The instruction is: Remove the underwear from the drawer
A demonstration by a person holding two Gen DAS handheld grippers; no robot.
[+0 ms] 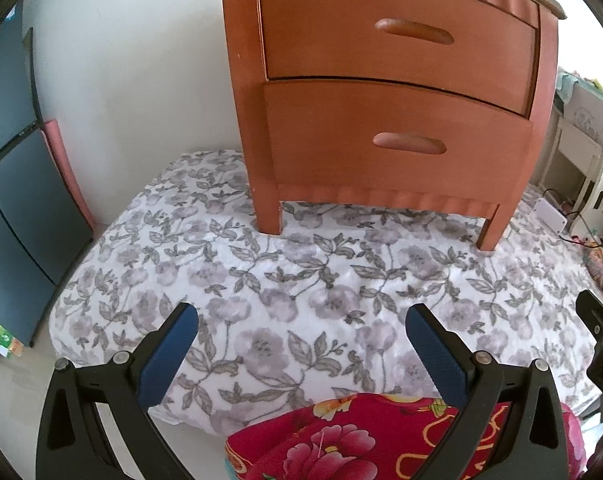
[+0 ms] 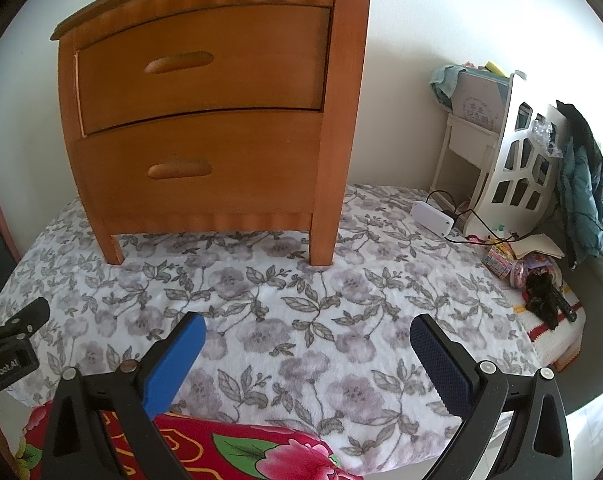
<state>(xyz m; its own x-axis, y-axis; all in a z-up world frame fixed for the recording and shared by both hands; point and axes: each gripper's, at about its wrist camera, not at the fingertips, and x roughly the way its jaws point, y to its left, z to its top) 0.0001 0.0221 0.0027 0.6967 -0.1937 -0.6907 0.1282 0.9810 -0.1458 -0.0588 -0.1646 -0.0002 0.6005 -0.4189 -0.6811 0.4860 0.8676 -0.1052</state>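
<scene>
Left tongs (image 1: 301, 316) held wide apart, blue pads (image 1: 169, 356) facing each other, nothing between them. Poised above the near edge of a bed under a grey floral blanket (image 1: 301, 280). Red floral cloth (image 1: 341, 440) bunched just below, at the near edge. Right tongs (image 2: 307, 326) likewise spread wide and empty, above the same blanket (image 2: 301, 300), red cloth (image 2: 241, 452) under the left finger. Each pair glimpsed at the edge of the other's view: right tongs (image 1: 601, 344) at far right of the left view, left tongs (image 2: 13, 340) at far left of the right view.

Farther off, standing on the blanket against a white wall: wooden nightstand (image 1: 381, 100) on short legs, two curved drawers stacked. Top drawer (image 1: 397, 36) shut flush. Bottom drawer (image 1: 397, 140) looking slightly forward of the frame in the left view; hard to say for sure through the fisheye. Oval recessed handle (image 1: 409, 144) at the middle of each front. Both tongs well apart from the drawers. Underwear nowhere visible; inside of the drawers hidden.

Right of the nightstand, far side: white box (image 2: 431, 212) with a black cable on the blanket, white cut-out rack (image 2: 517, 168) beyond it, dark jacket (image 2: 581, 184) hanging at the far right, small clutter on a striped cloth nearer. Left edge of the left view: dark panel (image 1: 13, 184), pink roll (image 1: 69, 176) leaning on the wall beside it.
</scene>
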